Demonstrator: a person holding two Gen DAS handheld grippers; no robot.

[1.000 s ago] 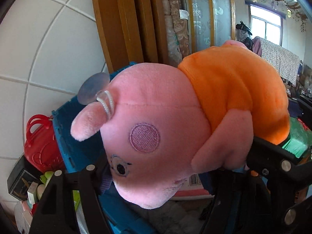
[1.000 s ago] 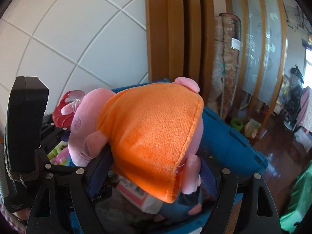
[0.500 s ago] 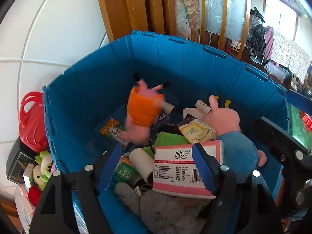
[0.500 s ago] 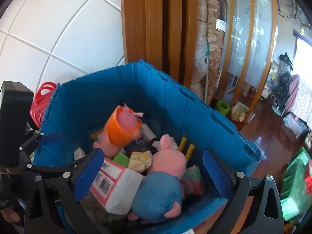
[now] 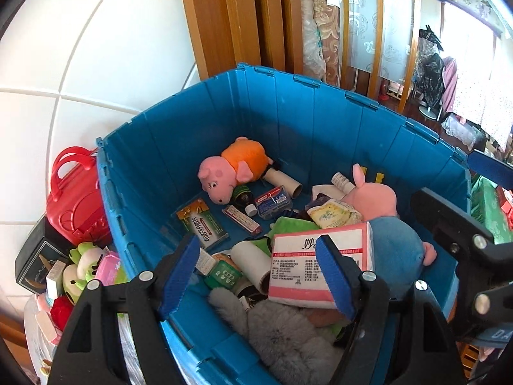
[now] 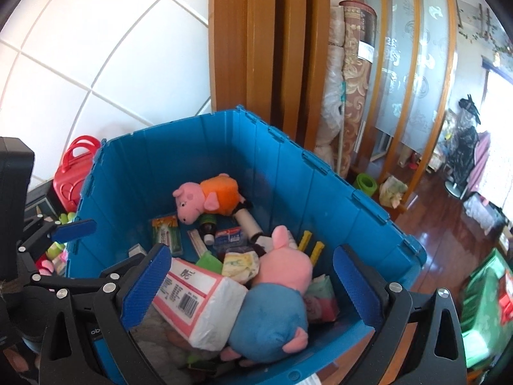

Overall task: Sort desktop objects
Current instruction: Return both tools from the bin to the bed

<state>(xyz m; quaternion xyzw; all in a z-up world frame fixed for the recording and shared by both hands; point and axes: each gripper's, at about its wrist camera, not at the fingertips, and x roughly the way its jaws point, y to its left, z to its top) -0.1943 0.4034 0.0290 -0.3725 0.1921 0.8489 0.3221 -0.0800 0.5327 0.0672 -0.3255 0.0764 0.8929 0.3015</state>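
A pink pig plush in an orange dress (image 5: 235, 168) lies at the far side of the blue bin (image 5: 288, 122), on its floor; it also shows in the right wrist view (image 6: 208, 197). A second pig plush in blue (image 6: 275, 298) lies at the bin's near side beside a white and pink tissue pack (image 6: 198, 298). My left gripper (image 5: 256, 276) is open and empty above the bin's near rim. My right gripper (image 6: 253, 285) is open and empty above the bin (image 6: 346, 211).
The bin holds boxes, rolls, a grey furry toy (image 5: 288, 340) and small bottles. A red toy case (image 5: 72, 199) and small toys stand left of the bin by the tiled wall. Wooden door frames stand behind; a green box (image 6: 487, 308) is at right.
Both grippers let go of the orange-dressed pig plush. It fell into the bin and now lies still on the far side. Both grippers stand open.
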